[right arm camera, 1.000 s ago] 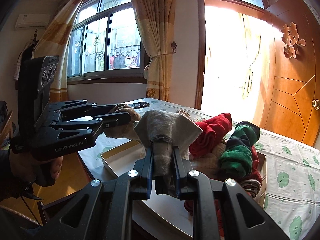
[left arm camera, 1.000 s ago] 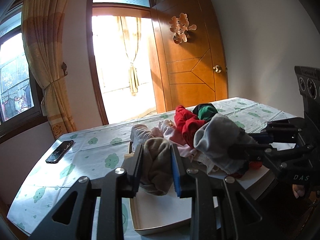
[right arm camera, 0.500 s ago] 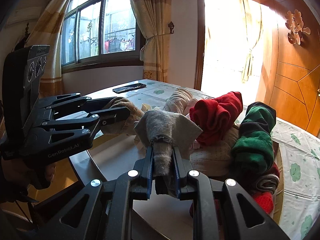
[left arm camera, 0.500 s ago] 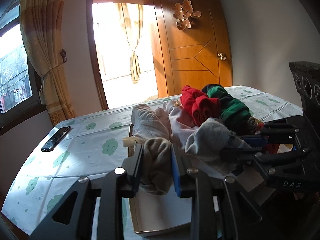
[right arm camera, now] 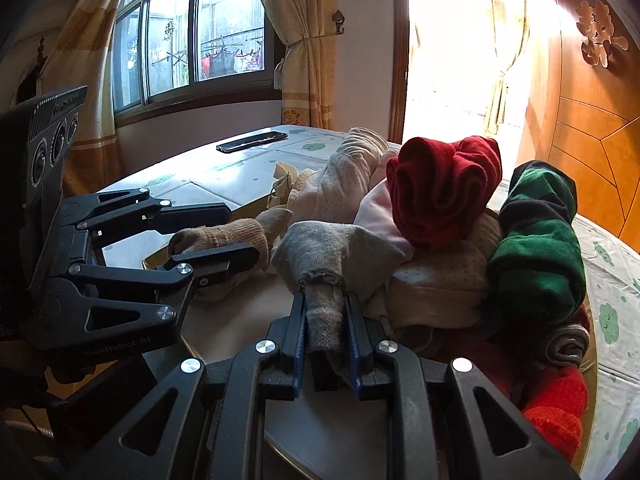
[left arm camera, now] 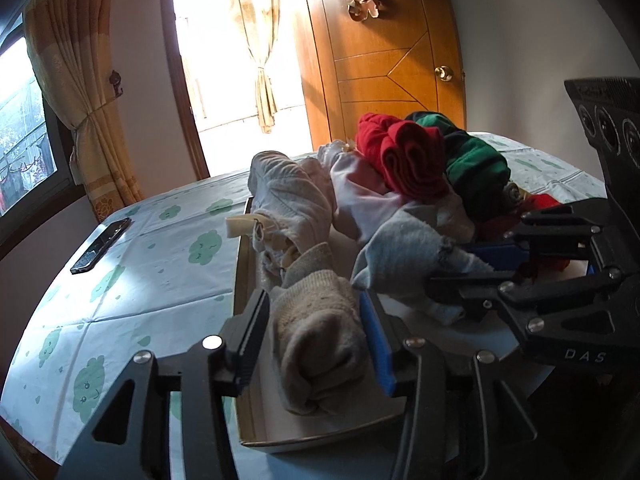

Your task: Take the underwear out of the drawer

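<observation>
The left hand-held gripper (left arm camera: 316, 332) has just been opening around the beige sock (left arm camera: 320, 344); it may drop into the drawer (left arm camera: 244, 280). The right hand-held gripper (right arm camera: 326, 328), at 3 o'clock, clamps the grey sock (right arm camera: 332, 248)

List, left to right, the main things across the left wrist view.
Black phone → beige knitted garment between the left hand-held gripper's just-opened jaws → red rolled cloth → green-and-black rolled cloth → right hand-held gripper.

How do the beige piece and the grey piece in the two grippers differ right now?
The beige piece is a thick rolled bundle; the grey piece fans out beyond a thin pinched end. The left gripper has just been opening around the beige piece; the right gripper pinches the grey piece tightly. Both are over the tray.
</observation>
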Available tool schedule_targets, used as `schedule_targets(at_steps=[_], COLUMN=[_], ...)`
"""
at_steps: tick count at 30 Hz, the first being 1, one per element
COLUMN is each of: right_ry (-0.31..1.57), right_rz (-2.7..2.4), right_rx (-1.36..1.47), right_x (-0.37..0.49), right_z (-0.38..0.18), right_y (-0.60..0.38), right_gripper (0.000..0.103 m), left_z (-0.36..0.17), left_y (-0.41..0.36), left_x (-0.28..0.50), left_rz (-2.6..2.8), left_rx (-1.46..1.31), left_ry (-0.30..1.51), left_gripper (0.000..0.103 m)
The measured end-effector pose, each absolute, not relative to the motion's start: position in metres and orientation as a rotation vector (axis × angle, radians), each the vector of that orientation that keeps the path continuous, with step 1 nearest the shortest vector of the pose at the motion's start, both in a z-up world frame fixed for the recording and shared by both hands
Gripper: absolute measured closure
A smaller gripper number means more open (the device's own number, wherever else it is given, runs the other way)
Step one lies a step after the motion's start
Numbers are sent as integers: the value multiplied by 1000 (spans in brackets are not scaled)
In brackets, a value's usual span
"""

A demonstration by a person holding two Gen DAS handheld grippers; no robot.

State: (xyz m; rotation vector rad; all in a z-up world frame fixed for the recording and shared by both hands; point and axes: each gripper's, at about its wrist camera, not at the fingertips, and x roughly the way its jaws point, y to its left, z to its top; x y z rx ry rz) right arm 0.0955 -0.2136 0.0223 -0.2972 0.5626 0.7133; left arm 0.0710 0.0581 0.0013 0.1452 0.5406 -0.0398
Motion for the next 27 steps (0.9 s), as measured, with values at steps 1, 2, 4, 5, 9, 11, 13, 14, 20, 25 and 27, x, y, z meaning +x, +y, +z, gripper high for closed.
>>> schedule_targets(at_steps=[1,2,4,5,9,11,13,14,20,25,27], right_ry=[568,574,576,573,551,545,540,537,509,438,418], right_rz=[719,725,726,730,723,714,703,700,648,586,575], right_rx=[-295,-296,-302,-300,-290,-283,-275,-266,-220,-168,-138], right_x=[95,95,93,90,83,78,73,70,41,8,-1], right_z=[22,22,21,21,22,22,23,24,39,55,58], right_y=[-213,-213,-213,-213,-216,-220,-225,-228,-254,-284,-295], right_gripper=[79,71,52,43,38,37,37,36,35,25,23], left_z=[0,0,0,1,5,8,12,14,31,38,39], left_y=[59,59,57,57,58,58,57,56,45,33,29], left_x=[69,67,63,60,51,43,35,30,0,-19,-24], left_rz=[-38,-41,-40,-34,-23,-12,-11,-9,-18,-41,-47], left_rx=[144,142,143,146,147,147,145,143,122,98,94], left_ry=[537,535,538,533,529,522,511,503,453,427,428], left_gripper=[43,42,37,36,28,23,14,12,3,1,1])
